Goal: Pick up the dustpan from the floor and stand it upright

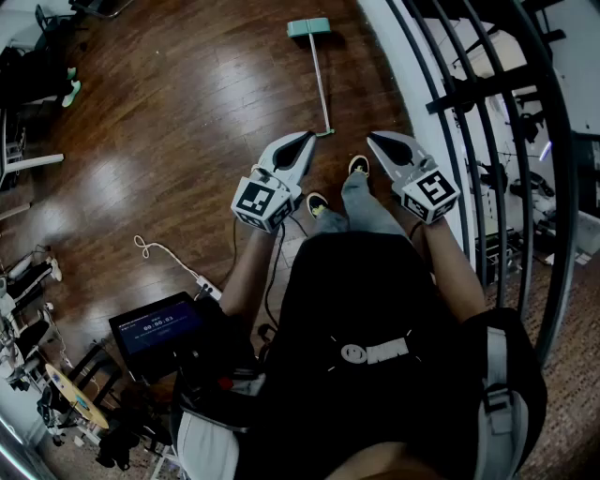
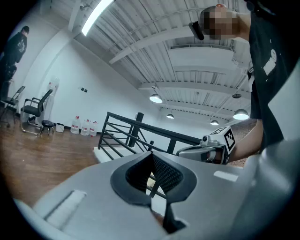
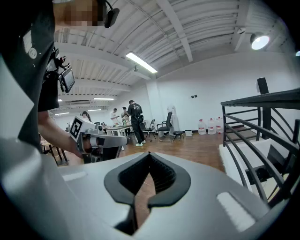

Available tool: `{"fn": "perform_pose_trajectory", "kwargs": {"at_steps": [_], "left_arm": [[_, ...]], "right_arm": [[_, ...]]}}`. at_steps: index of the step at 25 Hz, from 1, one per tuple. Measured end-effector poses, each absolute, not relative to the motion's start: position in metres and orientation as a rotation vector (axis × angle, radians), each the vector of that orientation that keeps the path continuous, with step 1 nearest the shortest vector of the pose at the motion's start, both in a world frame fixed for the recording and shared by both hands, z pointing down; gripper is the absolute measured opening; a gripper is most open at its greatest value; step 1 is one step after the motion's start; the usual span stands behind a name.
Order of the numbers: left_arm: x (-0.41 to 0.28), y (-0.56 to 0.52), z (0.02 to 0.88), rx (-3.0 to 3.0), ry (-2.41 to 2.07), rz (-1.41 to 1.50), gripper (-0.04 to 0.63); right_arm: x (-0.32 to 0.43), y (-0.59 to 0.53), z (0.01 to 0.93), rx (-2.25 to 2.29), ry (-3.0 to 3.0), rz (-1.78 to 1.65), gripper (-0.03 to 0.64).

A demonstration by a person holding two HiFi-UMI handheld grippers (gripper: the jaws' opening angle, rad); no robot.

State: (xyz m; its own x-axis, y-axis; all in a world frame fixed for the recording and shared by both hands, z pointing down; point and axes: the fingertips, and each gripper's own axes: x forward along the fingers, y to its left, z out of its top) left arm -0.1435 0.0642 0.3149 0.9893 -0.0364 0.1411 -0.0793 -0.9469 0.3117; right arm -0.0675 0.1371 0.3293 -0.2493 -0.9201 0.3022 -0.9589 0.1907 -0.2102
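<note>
Below me a glossy dark-brown wooden plank floor [image 1: 169,112], black metal railing [image 1: 487,112] on my right, blue-lit black tablet [image 1: 155,330], thin white cord [image 1: 164,253] near it

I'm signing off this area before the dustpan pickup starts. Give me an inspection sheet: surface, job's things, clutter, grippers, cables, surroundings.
Surface: glossy wooden floor.
Job's things: dustpan lies flat on the floor, its long handle running toward the person; untouched.
Clutter: lit tablet screen at lower left among dark gear.
Grippers: left gripper and right gripper both shut, nothing between the jaws.
Cables: white cord loops across the floor to a power strip.
Surroundings: black railing on the right; chairs and people far off in the gripper views.
</note>
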Motion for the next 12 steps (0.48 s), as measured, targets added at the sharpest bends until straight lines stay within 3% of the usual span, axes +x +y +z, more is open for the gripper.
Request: {"fn": "perform_pose_trajectory", "kwargs": {"at_steps": [5, 12], "left_arm": [[-0.107, 0.057, 0.301, 2.833, -0.095, 0.225, 0.011], [-0.031, 0.02, 0.347, 2.833, -0.031, 0.382, 0.012]], "right_arm": [[-0.029, 0.129, 0.317, 1.856, -2.37, 0.555, 0.003], [0.043, 0.075, 0.357, 1.849, -2.454, 0.667, 0.003]]}}
